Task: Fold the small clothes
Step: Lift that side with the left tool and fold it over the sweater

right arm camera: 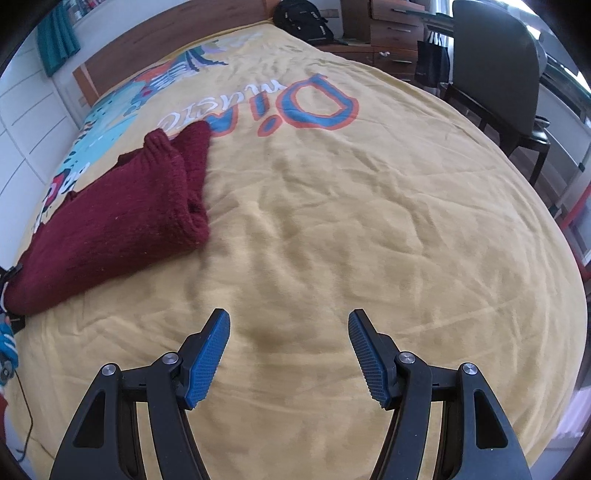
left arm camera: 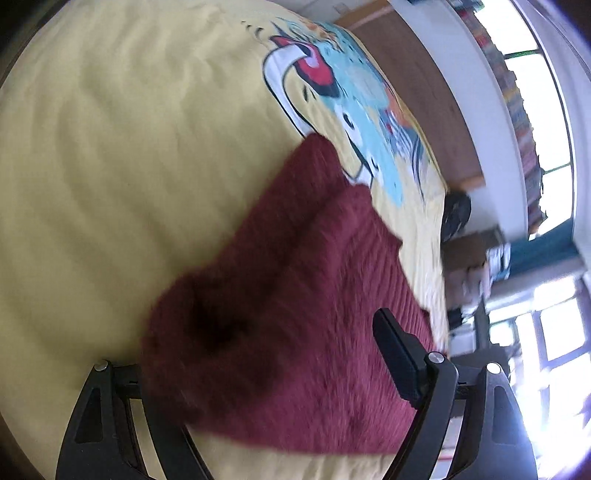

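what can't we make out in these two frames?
- Left wrist: left gripper jaw state and grip; the blurred maroon sweater covers one finger.
- Right wrist: sweater's near end, cut off by the left edge.
- Right wrist: print on the yellow blanket, partly under the sweater.
- Right gripper: open, empty.

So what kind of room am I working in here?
Most likely a bedroom: the maroon knit sweater lies on a bed with a yellow printed blanket and wooden headboard, and a wooden chest of drawers and a dark chair stand beyond it.
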`<state>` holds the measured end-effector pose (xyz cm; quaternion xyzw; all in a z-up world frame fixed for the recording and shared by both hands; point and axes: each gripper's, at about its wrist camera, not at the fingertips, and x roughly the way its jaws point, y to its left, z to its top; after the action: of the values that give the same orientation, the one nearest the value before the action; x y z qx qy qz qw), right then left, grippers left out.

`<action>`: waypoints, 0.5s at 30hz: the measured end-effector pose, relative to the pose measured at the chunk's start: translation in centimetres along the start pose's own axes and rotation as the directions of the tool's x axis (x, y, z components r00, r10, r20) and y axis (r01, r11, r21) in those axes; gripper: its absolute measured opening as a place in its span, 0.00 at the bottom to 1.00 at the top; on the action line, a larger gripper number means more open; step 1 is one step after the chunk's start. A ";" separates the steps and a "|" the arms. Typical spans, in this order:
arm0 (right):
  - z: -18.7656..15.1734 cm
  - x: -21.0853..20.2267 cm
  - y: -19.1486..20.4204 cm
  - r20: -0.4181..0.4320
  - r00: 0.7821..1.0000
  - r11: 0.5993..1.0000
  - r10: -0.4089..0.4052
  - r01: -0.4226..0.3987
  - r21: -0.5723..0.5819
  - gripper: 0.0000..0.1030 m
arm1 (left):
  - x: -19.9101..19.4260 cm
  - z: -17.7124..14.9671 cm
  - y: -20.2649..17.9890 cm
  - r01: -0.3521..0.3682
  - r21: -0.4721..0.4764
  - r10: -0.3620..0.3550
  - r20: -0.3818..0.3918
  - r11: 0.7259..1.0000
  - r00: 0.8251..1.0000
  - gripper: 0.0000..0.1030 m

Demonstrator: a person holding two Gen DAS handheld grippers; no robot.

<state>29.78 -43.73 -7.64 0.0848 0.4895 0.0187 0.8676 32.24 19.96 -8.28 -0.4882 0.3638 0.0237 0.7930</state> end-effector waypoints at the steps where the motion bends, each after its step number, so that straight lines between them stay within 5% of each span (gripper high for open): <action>1: 0.0 -0.1 -0.2 0.002 1.000 1.000 0.000 0.000 0.002 0.66 | 0.1 0.4 0.0 0.001 -0.008 -0.001 0.005 1.000 1.000 0.70; 5: -0.1 -0.3 -1.2 0.009 1.000 1.000 0.009 -0.009 0.019 0.66 | 0.7 1.2 0.0 -0.005 -0.034 0.004 -0.024 0.999 1.000 0.26; 6: -0.1 -0.3 -1.4 0.010 1.000 1.000 0.012 -0.012 0.024 0.66 | 0.7 1.4 -0.2 -0.014 -0.034 0.013 -0.029 0.999 1.000 0.22; 15: -0.4 -0.9 -4.4 0.021 1.000 0.997 0.020 -0.022 0.074 0.66 | 0.4 1.5 -7.5 -0.116 0.102 0.119 -0.021 0.988 0.993 0.16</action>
<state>28.78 -48.13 -7.80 0.1222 0.4803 0.0087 0.8685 36.26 17.07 -2.42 -0.4257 0.4032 0.0457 0.8087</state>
